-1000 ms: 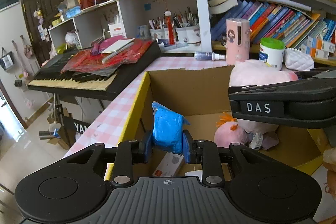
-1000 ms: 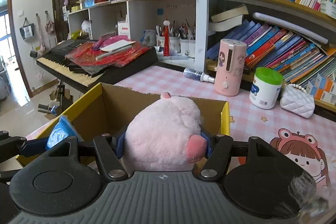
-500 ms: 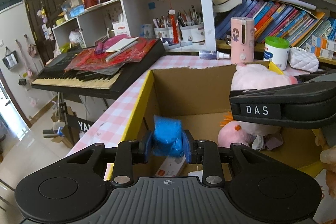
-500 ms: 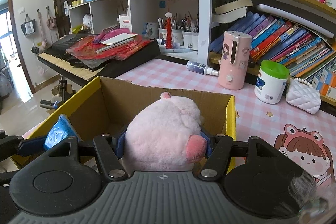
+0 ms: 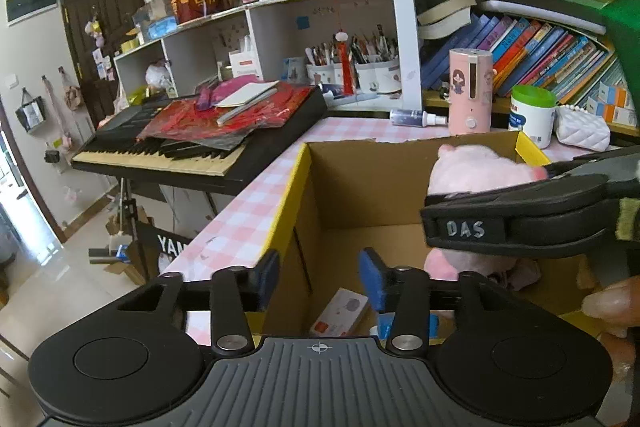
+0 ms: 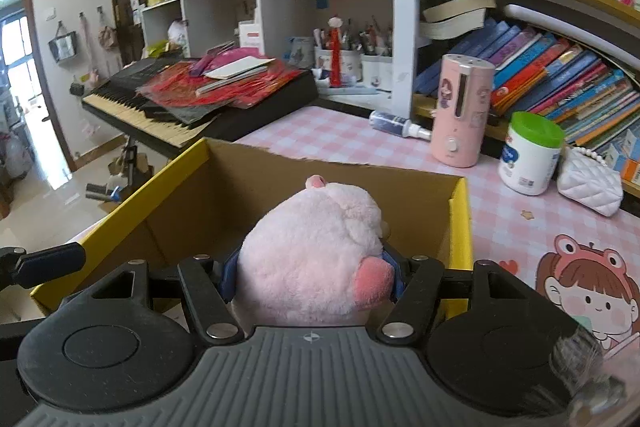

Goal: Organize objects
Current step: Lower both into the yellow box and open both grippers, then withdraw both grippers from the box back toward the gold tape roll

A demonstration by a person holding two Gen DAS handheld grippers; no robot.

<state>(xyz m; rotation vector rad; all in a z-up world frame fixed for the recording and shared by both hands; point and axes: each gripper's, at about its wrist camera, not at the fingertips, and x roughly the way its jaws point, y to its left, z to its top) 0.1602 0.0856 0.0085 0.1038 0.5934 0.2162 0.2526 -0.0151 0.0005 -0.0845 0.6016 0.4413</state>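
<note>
Blue packet's gone from the left claw (image 5: 318,281) — pads apart now, empty over the cardboard box (image 5: 304,163). Right claw (image 6: 310,277) is clamped on the pink plush (image 6: 312,251) above the box — letting go off-centre could snag it on the rim.

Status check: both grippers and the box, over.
Left gripper open, empty, over the cardboard box. Right gripper shut on pink plush, above the box. Nothing blocking the drop.
</note>
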